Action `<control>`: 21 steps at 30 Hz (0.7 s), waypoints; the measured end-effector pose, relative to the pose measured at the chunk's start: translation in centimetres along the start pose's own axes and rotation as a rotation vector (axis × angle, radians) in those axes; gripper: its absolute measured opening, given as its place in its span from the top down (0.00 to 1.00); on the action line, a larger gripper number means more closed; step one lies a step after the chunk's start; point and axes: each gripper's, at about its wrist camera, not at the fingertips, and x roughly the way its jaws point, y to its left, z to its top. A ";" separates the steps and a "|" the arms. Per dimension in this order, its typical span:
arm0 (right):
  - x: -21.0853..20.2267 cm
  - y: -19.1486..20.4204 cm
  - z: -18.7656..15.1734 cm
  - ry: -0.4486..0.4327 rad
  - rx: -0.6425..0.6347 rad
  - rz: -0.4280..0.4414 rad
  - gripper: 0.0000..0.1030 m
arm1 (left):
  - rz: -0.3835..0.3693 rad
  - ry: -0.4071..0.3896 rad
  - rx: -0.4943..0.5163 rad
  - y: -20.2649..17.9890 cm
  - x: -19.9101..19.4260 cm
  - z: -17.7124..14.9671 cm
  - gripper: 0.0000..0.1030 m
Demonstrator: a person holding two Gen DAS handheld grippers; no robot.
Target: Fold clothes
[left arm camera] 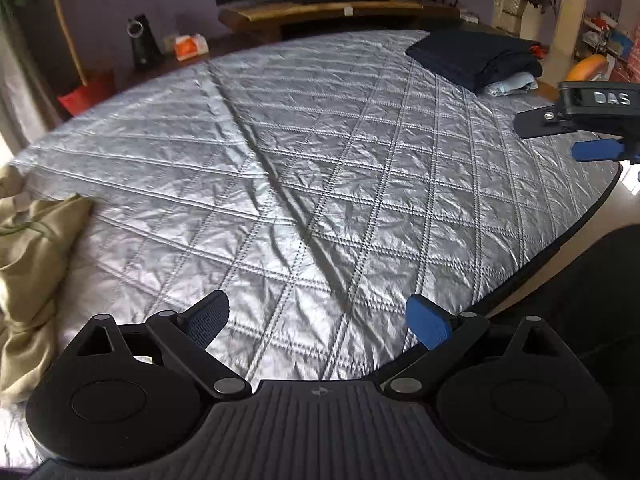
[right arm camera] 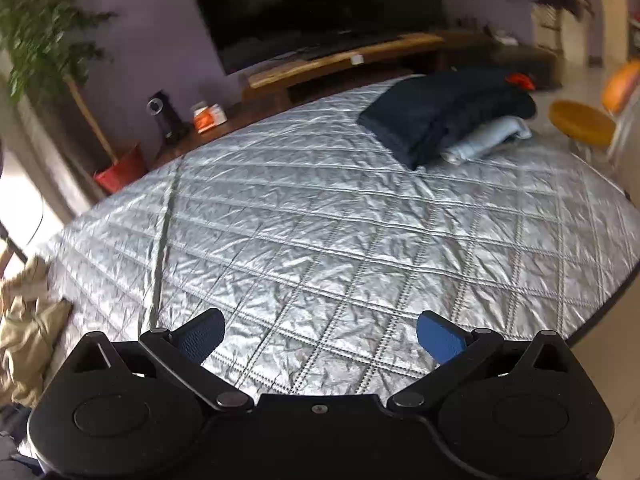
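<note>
A crumpled khaki garment [left arm camera: 32, 264] lies at the left edge of the silver quilted cover [left arm camera: 304, 168], also seen as the khaki garment [right arm camera: 24, 328] in the right wrist view. At the far right corner sits a folded dark navy garment [left arm camera: 476, 58] on top of a light blue one [left arm camera: 510, 84]; the same navy garment [right arm camera: 444, 114] and light blue piece [right arm camera: 484, 140] show in the right wrist view. My left gripper [left arm camera: 318, 322] hovers open over the near cover, nothing between its fingers. My right gripper [right arm camera: 320, 338] is open too and holds nothing; the right gripper [left arm camera: 584, 136] shows at the right edge.
The quilted cover [right arm camera: 340, 240] spreads over a large flat surface with a dark edge at the right. Beyond it stand a wooden TV bench [left arm camera: 320, 12], a dark screen [right arm camera: 312, 8], a potted plant in a red pot [right arm camera: 120, 168] and a round yellow stool [right arm camera: 582, 122].
</note>
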 end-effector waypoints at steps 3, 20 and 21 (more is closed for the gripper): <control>0.0 0.0 -0.2 0.029 -0.008 0.051 0.01 | -0.014 -0.007 0.019 -0.8 -1.2 -1.1 0.06; -2.8 1.7 -3.3 0.096 -0.151 0.059 0.01 | -0.002 0.045 0.097 -5.4 -6.2 -5.1 0.05; -3.0 1.9 -3.6 0.097 -0.163 0.053 0.01 | 0.011 0.042 0.106 -5.6 -6.5 -5.3 0.05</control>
